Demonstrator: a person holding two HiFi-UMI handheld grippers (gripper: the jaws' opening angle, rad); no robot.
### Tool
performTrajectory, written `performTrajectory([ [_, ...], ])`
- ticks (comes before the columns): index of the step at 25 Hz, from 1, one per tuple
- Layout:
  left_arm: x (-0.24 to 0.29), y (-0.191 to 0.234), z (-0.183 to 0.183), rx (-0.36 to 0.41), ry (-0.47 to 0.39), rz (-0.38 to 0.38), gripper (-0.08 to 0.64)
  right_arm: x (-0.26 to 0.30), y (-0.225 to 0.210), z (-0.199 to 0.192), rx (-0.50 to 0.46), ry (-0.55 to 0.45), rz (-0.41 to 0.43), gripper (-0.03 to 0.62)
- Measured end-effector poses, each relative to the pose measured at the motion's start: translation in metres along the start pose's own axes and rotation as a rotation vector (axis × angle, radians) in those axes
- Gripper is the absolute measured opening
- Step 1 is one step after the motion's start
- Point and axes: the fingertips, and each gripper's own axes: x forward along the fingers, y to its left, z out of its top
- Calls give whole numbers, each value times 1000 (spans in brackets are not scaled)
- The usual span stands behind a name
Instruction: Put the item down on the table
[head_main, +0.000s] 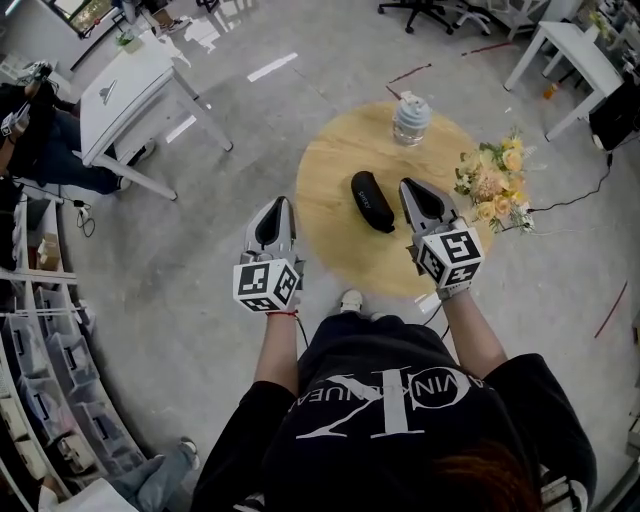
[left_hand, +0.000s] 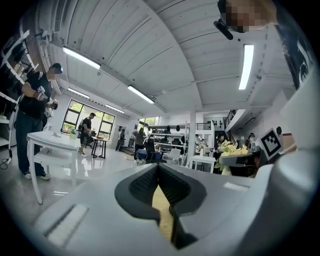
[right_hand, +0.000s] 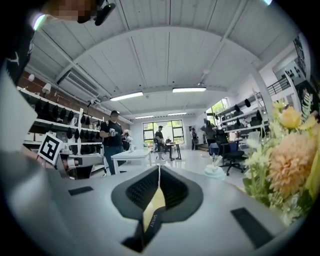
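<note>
A black oblong case (head_main: 372, 201) lies on the round wooden table (head_main: 330, 190), near its middle. My right gripper (head_main: 410, 185) hovers over the table just right of the case, apart from it. Its jaws are shut with nothing between them, and in the right gripper view its tips (right_hand: 159, 167) meet. My left gripper (head_main: 280, 203) is off the table's left edge, above the floor. It is shut and empty too, and its tips (left_hand: 158, 165) touch in the left gripper view.
A bouquet of yellow and peach flowers (head_main: 495, 190) lies at the table's right edge, close to my right gripper. A pale lidded jar (head_main: 411, 118) stands at the far edge. A white table (head_main: 125, 90) stands on the floor to the far left. People stand in the room.
</note>
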Motion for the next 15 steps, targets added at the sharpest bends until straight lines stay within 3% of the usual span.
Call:
performTrajectory([
  [15, -11, 12, 16, 20, -34, 40, 12, 2, -4, 20, -2, -56, -6, 18],
])
